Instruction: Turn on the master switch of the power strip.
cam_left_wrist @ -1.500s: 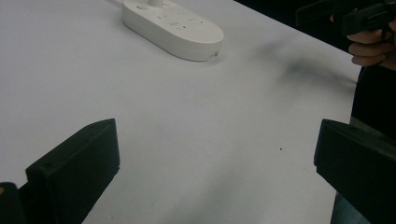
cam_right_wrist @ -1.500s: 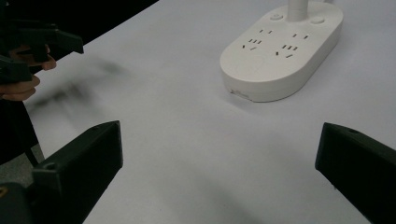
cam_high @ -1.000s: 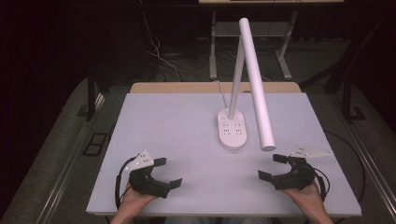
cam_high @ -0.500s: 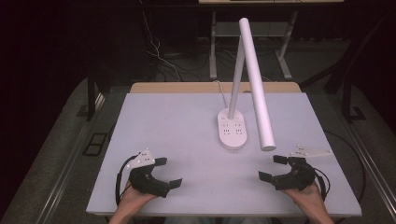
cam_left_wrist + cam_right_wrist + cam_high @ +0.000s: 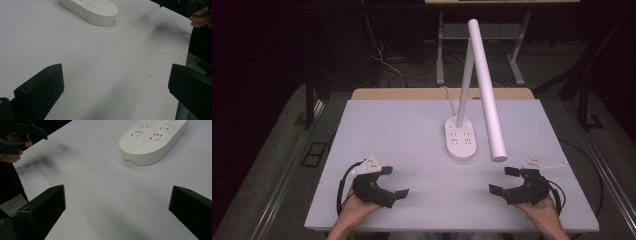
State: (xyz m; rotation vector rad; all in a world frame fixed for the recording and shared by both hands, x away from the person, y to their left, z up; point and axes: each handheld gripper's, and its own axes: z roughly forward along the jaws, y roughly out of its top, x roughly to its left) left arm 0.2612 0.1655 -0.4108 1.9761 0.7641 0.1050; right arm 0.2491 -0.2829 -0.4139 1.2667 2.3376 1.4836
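A white desk lamp stands at the table's middle back: an oval base (image 5: 460,140) with sockets on top, a slanted stem, and a long bar head (image 5: 487,95) sloping down to the right. My left gripper (image 5: 395,182) rests open near the front left edge, nothing between its jaws. Near the front right my right gripper (image 5: 502,180) is open too, just in front of the lamp head's lower end. The left gripper view has the open left gripper (image 5: 115,95) over bare table, with the lamp base (image 5: 90,8) farther off. In the right gripper view, the lamp base (image 5: 152,140) lies beyond the open right gripper (image 5: 117,212).
The white table (image 5: 402,130) is bare around the lamp. A cord runs from the lamp base off the back edge. The other hand (image 5: 200,20) and its gripper appear at the left gripper view's top right. The right gripper view has the opposite hand (image 5: 15,145) at top left.
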